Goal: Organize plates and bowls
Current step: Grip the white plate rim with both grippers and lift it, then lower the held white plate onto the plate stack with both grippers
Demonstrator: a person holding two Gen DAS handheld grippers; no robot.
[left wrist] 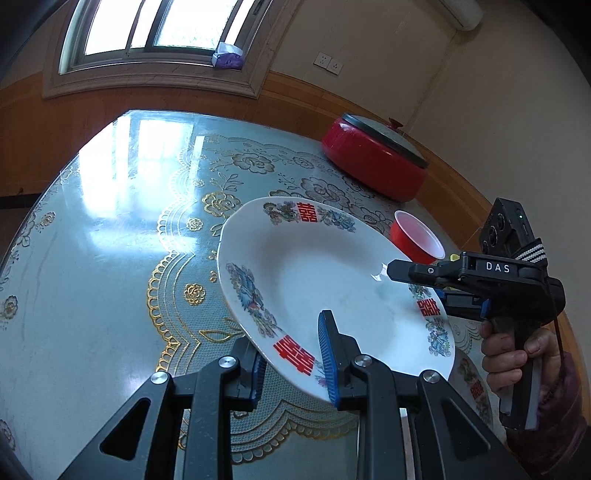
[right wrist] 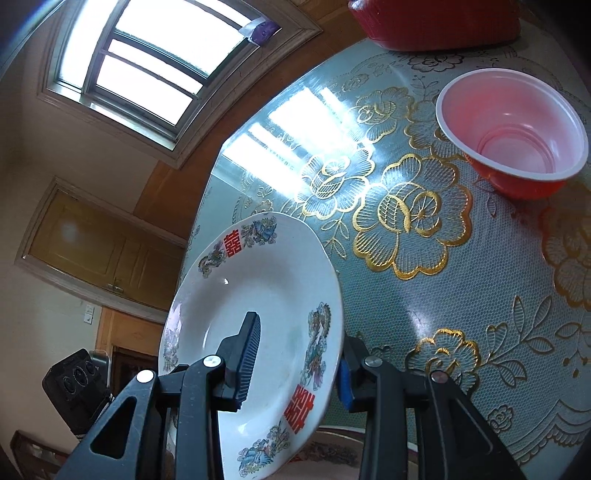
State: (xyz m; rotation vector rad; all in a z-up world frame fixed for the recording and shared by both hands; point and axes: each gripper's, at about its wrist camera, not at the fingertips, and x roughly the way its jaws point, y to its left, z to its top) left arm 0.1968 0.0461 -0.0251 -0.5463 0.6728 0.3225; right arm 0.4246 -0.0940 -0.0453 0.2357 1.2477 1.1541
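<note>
A white plate [left wrist: 332, 280] with red characters and flower prints is held tilted above the table. My left gripper [left wrist: 295, 365] is shut on its near rim. My right gripper [left wrist: 424, 291] is shut on its opposite rim; in the right wrist view the same plate [right wrist: 273, 291] sits between my right gripper's [right wrist: 295, 369] fingers. A red bowl [right wrist: 513, 129] with a white inside stands on the table beyond the plate, also in the left wrist view [left wrist: 417, 236]. Another patterned plate [left wrist: 476, 391] lies on the table under the held one.
A big red pot with a dark lid [left wrist: 373, 158] stands at the table's far edge near the wall. The table [left wrist: 110, 221] has a glossy cover with gold flower patterns. A window [left wrist: 155, 29] is behind it.
</note>
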